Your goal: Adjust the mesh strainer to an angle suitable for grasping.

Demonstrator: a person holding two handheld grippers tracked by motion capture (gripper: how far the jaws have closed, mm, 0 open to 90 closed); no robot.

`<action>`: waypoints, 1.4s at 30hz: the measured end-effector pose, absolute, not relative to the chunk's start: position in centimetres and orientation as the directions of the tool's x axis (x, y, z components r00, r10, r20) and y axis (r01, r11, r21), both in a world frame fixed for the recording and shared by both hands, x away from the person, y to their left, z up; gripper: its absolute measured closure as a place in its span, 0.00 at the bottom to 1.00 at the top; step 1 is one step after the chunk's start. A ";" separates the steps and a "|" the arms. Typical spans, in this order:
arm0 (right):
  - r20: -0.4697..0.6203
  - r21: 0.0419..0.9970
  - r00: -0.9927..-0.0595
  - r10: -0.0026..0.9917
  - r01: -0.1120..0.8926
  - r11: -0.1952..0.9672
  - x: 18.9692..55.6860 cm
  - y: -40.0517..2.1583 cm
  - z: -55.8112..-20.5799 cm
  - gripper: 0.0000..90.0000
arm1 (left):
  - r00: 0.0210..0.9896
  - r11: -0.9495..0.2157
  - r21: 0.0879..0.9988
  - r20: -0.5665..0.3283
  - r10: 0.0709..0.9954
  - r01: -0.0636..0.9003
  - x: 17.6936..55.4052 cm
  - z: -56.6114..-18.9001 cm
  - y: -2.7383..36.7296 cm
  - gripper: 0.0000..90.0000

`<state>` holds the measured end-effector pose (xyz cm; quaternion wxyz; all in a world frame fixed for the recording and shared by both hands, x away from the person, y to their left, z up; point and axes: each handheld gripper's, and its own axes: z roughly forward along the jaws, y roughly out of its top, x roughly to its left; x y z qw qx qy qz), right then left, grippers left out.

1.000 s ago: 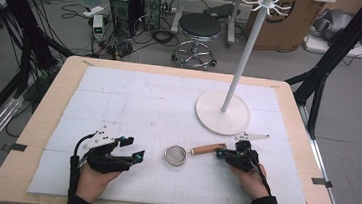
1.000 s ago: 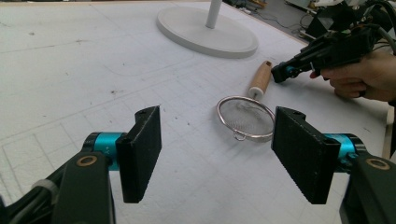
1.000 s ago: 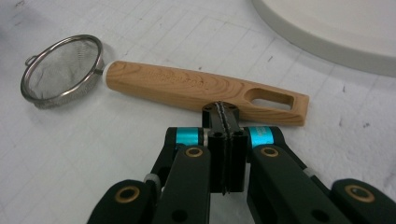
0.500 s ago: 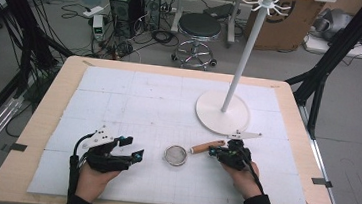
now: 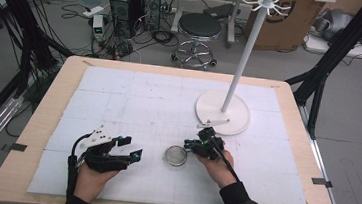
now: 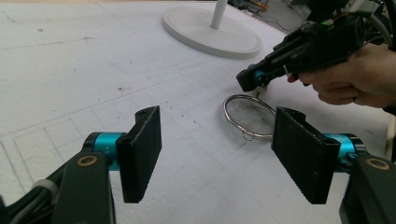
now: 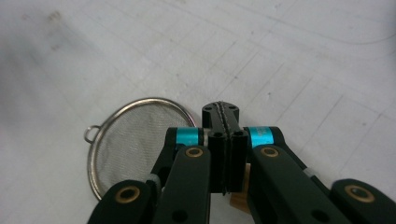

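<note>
Pinching the strainer's handle near the stand base

Clamping down just beside the round mesh bowl, the right hand-held gripper [image 7: 220,114] has its jaws pressed together on the wooden handle of the small metal strainer [image 5: 176,156]; a bit of pale wood shows below the jaws in the right gripper view. The strainer lies on the white mat [image 5: 133,102] covering the counter [image 5: 49,94], on the person's side of the stand's round white base [image 5: 223,113] and well apart from it. Its wire rim carries a small loop [image 7: 89,134] on the side away from the handle. In the high view the right hand-held gripper [image 5: 200,145] sits between the strainer bowl and the stand base, nearer the bowl.

The left hand-held gripper [image 6: 217,156] has its jaws spread wide with nothing between them, and it points toward the strainer [image 6: 250,116] from the far side of the bowl, away from the stand. In the high view it [image 5: 132,147] hovers near the strainer without touching it, held in the person's left hand [image 5: 92,176].

From the base rises a tall white pole [image 5: 244,53] topped with a ring of hooks.
</note>
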<state>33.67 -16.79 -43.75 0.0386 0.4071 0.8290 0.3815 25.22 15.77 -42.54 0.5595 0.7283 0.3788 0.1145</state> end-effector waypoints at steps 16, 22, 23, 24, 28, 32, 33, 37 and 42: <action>0.245 0.653 -0.696 0.675 0.633 0.416 31.7 -17.1 -44.1 1.00 | 0.686 -0.089 0.901 -0.257 0.681 0.425 25.1 -42.5 15.7 0.38; 0.246 0.643 -0.708 0.662 0.630 0.436 31.1 -17.6 -44.1 1.00 | 0.686 -0.096 0.895 -0.262 0.679 0.436 25.1 -42.6 15.6 0.38; 0.247 0.638 -0.712 0.657 0.630 0.443 31.1 -17.8 -44.1 1.00 | 0.686 -0.096 0.895 -0.262 0.679 0.436 25.1 -42.7 15.6 0.38; 0.251 0.633 -0.714 0.653 0.632 0.448 31.0 -17.9 -44.0 1.00 | 0.686 -0.096 0.894 -0.262 0.679 0.437 25.1 -42.7 15.6 0.38; 0.259 0.623 -0.721 0.643 0.633 0.459 30.4 -18.6 -44.0 1.00 | 0.685 -0.094 0.894 -0.264 0.679 0.438 25.1 -42.7 15.6 0.38; 0.279 0.625 -0.721 0.635 0.638 0.450 30.0 -19.6 -44.2 1.00 | 0.685 -0.097 0.894 -0.261 0.680 0.437 25.1 -42.7 15.6 0.38; 0.289 0.621 -0.717 0.634 0.645 0.446 30.0 -19.9 -44.3 1.00 | 0.685 -0.097 0.893 -0.263 0.680 0.440 25.1 -42.7 15.5 0.38; 0.308 0.621 -0.713 0.630 0.652 0.435 29.6 -20.8 -44.3 1.00 | 0.686 -0.102 0.893 -0.260 0.679 0.439 25.2 -42.8 15.4 0.38; 0.308 0.622 -0.719 0.623 0.648 0.440 29.0 -21.8 -44.3 1.00 | 0.685 -0.105 0.890 -0.261 0.680 0.444 25.2 -42.8 15.3 0.38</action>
